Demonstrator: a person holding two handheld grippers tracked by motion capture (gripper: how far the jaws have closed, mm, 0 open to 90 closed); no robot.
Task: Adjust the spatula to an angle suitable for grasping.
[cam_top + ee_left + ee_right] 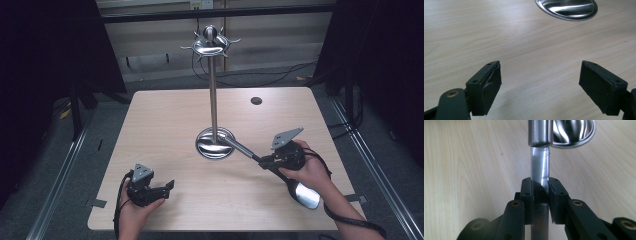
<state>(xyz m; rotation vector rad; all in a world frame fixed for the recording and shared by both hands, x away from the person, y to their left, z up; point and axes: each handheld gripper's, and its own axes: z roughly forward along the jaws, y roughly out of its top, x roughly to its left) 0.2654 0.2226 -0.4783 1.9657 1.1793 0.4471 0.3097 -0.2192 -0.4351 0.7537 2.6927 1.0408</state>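
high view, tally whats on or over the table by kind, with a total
metal rack stand with hooks on top: 1
metal utensil clamped by its handle: 1
hand-held gripper: 2, left and right
total: 4

We see a pale wood-grain table (165,115), a shiny silver stand (213,100), and black grippers (150,187).

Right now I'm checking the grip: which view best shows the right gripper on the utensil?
The right gripper view: the right gripper has its jaws clamped on the utensil's handle. The high view shows the whole utensil, small. The left gripper view gives the stand's base.
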